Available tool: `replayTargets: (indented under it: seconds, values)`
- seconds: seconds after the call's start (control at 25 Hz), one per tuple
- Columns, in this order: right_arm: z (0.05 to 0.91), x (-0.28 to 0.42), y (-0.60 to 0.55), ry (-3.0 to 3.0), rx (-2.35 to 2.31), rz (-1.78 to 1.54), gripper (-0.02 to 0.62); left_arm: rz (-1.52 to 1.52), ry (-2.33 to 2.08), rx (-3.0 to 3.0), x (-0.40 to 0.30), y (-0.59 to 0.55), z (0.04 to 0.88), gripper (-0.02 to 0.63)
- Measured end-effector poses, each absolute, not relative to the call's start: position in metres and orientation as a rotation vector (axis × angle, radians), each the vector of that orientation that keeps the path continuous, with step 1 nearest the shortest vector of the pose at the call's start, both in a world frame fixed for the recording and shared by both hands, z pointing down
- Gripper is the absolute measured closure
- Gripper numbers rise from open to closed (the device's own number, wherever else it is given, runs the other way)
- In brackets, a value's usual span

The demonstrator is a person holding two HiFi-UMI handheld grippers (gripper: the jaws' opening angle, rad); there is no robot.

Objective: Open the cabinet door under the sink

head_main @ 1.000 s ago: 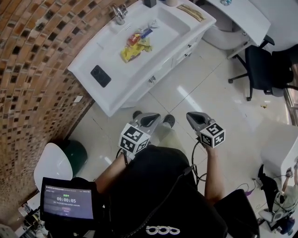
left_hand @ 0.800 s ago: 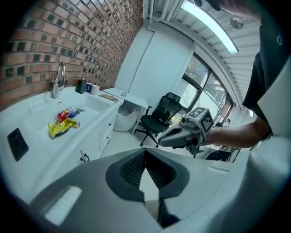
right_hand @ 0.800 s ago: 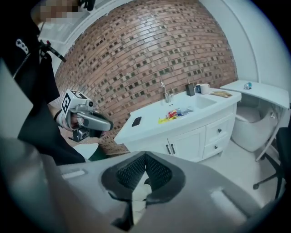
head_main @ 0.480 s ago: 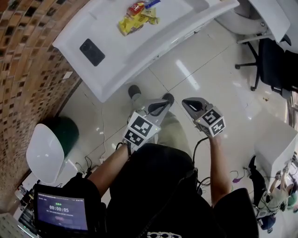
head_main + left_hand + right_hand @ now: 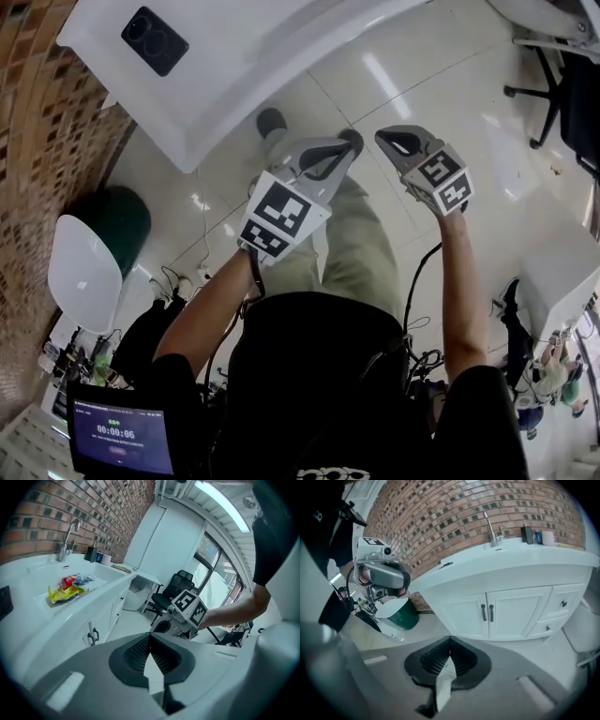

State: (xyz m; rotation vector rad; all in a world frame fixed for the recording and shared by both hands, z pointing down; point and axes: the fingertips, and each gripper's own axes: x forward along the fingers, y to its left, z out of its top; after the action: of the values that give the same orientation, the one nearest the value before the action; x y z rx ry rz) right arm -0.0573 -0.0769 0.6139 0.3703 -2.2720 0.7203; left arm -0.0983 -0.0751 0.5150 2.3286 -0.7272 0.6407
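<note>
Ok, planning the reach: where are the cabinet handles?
Right gripper view, centre: the paired dark handles sit where the closed doors meet, below the faucet.

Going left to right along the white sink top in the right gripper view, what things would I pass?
Flat black phone → curved silver tap → dark upright bottle → small white cup.

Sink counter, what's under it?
Two shut white cabinet doors, dark handles side by side, with drawers to their right. Whatever is inside is hidden behind the doors.
</note>
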Motion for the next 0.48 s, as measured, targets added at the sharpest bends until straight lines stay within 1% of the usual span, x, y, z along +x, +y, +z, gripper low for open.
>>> replayTargets:
  seconds: [0.2,0.48]
  values:
    - [0.644,-0.068,-0.104,-2.226,0.446,0.635,0.603,0.615,-0.759,2.323,-0.11,-0.095,0.533,0.591]
    - [0.678,-0.089,-0.145,-2.223,0.589,0.627,0.603,0.544,-0.776,2.277,-0.13,-0.106,0.557,0.591]
